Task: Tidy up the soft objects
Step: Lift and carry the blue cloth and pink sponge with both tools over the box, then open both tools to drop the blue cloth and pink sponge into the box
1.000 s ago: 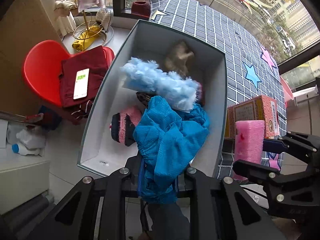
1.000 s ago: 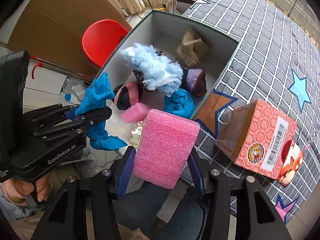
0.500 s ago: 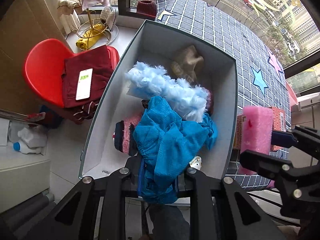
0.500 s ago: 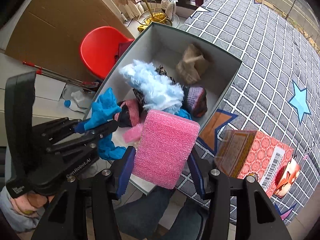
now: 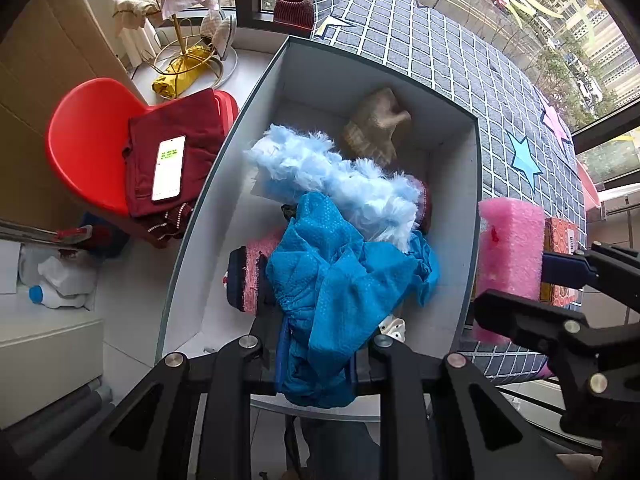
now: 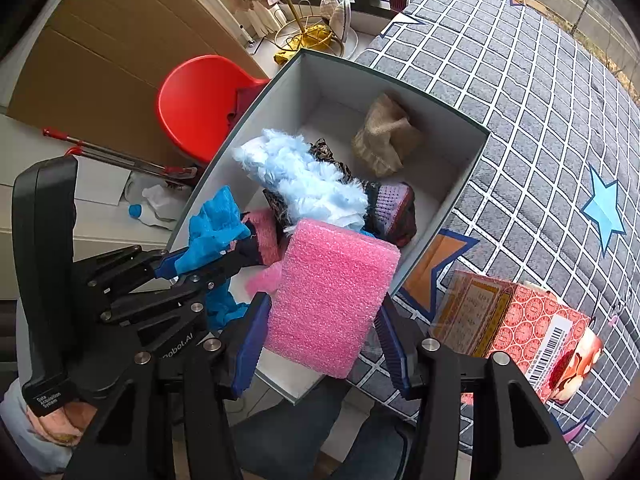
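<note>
— So, where is the crumpled bright-blue cloth (image 5: 336,280)?
— Pinched between the closed fingers of the left gripper (image 5: 316,364), bunched up above the near end of the open grey cardboard box (image 5: 474,184). Its loose folds hang over the things already inside.
— And the right gripper (image 6: 320,344)?
— Its blue-padded jaws are clamped on the rectangular pink foam block (image 6: 332,292), which stands upright between them, over the box's near right rim. From the left wrist view the same block (image 5: 510,256) shows just outside the box's right wall.
— What lies in the box?
— A fluffy pale-blue furry piece (image 6: 304,180) across the middle, a beige knitted bundle (image 6: 386,140) toward the far end, a dark purple-and-black knitted item (image 6: 394,208) to the right, and a pink-and-navy knitted sock (image 5: 250,272) near the left wall.
— What is around it?
— It sits on the left edge of a grey grid-patterned mattress with blue stars (image 6: 540,120). A red-patterned carton with a barcode label (image 6: 532,332) rests on the mattress to the near right, well apart from the box. To the left stands a red plastic chair (image 5: 84,148) with folded dark-red clothes (image 5: 188,140) and a white smartphone (image 5: 168,168) on top.
</note>
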A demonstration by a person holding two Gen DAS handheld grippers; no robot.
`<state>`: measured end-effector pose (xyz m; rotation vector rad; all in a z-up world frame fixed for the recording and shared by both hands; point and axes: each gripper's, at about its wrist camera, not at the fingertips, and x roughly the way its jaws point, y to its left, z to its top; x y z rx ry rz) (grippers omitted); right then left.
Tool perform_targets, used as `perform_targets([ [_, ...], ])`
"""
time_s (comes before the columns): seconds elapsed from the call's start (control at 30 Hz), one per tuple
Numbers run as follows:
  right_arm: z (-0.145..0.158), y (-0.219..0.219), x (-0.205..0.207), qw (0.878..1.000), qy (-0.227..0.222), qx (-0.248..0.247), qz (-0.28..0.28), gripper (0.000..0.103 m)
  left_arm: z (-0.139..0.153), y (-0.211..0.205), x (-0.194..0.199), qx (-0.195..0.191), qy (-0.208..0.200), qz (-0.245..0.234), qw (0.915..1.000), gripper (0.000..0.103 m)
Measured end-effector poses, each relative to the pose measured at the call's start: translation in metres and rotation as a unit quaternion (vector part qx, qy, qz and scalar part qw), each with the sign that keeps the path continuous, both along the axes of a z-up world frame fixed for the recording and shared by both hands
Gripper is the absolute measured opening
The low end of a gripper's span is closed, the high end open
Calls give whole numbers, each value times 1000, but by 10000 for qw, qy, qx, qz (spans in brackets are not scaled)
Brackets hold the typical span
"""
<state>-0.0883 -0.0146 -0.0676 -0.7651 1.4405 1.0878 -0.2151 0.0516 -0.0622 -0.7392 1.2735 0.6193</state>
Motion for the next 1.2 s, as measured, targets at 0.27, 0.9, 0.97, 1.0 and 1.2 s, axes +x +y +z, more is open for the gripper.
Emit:
perform_targets([
  [0.27, -1, 5, 4, 10000, 15, -14, -41, 53, -3, 2, 4, -8, 29, -30, 10000, 24],
  [0.9, 2, 14, 16, 9999, -62, 44, -94, 53, 8, 14, 18, 137, 16, -79, 9999, 24],
  [0.97, 4, 17, 20, 9998, -146, 86, -135, 53, 10, 19, 22, 186, 18, -78, 9998, 24],
  [1.0, 5, 19, 23, 9997, -177, 99, -159, 53, 11, 21, 24, 206, 13, -75, 9998, 24],
  [1.2, 5, 31, 36, 9990, -384, 88, -230, 53, 15, 33, 37, 350, 7, -72, 9994, 24],
])
